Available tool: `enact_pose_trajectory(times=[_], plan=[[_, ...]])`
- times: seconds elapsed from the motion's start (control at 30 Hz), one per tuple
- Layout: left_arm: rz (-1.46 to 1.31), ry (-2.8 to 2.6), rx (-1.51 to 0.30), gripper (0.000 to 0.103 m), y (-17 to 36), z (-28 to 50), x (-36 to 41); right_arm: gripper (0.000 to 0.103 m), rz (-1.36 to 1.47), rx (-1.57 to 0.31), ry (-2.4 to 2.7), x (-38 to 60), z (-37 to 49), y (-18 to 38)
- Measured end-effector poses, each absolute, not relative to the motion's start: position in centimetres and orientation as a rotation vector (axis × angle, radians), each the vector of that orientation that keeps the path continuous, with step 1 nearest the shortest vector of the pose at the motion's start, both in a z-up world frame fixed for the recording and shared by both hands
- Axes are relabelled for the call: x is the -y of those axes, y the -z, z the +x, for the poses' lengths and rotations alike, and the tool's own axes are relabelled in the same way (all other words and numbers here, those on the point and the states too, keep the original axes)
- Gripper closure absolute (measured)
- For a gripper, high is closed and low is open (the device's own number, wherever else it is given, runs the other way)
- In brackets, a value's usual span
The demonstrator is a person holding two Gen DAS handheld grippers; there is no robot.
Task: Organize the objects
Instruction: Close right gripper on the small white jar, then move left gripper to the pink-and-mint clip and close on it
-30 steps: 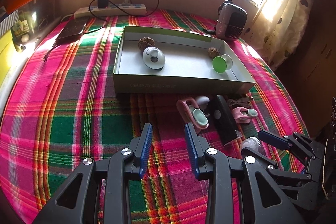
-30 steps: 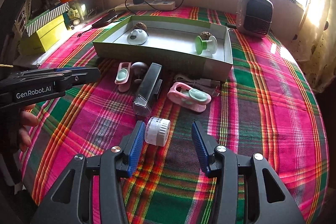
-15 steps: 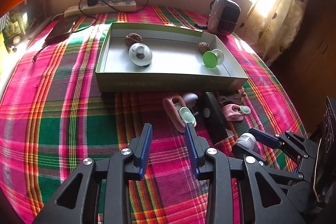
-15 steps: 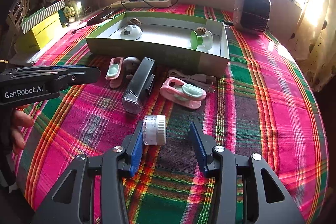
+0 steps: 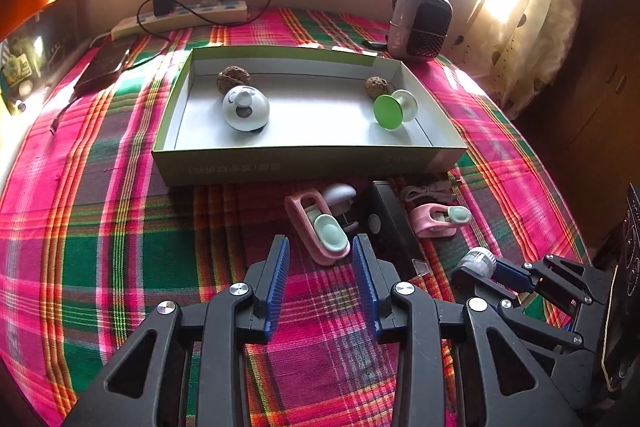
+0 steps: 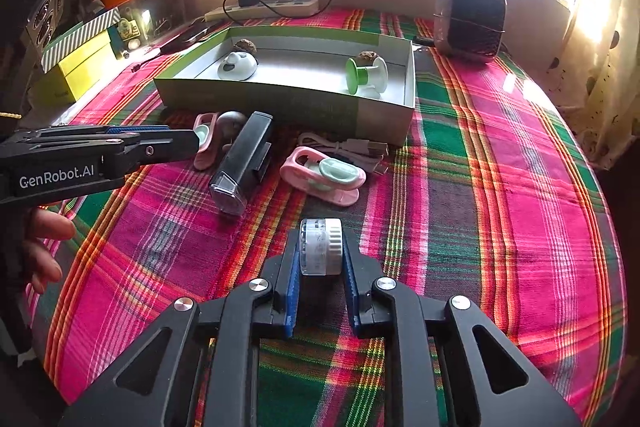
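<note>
Clearly the right claw (image 6: 320, 269) is closing on the small white drum (image 6: 321, 246), a stubby cylinder with a ribbed rim and a clear end, lying on its side on the plaid-covered worktop (image 6: 500, 227). In the right wrist view both blue pads appear to press its flat ends, so I take it as gripped. It looks like light, hard plastic: stiff enough not to give, but smooth on the faces, and being round it would roll away if let go on its side. Pinching across the two flat ends, as here, seems the sound hold; squeezing the curved wall would likely let it squirt out.

The left claw (image 5: 320, 259) stands wide and is opening, empty, just short of the pink clip (image 5: 318, 229) with its pale green pad. That one is long and narrow, probably springy plastic; taking it across its slim sides near the middle looks best.

Beyond both lies the open green box (image 5: 304, 163), which already holds a white dome, a green spool and two walnut-like lumps. Beside the clip sit a black rectangular gadget (image 6: 244, 163) and a second pink clip (image 6: 324, 177).
</note>
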State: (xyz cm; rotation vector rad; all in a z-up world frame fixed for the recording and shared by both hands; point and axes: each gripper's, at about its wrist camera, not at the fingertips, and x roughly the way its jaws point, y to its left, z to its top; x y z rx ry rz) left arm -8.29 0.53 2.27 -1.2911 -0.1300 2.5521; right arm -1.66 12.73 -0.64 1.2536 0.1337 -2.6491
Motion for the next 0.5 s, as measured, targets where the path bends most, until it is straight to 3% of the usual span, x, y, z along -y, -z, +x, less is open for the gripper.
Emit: enact_pose_trajectory(times=[0.5], plan=[[-1.346,-2.592,0.075,0.07,-1.4,-9.6,-1.3,0.083,1.252,-0.144,2.642,-12.9,-2.0,0.7]])
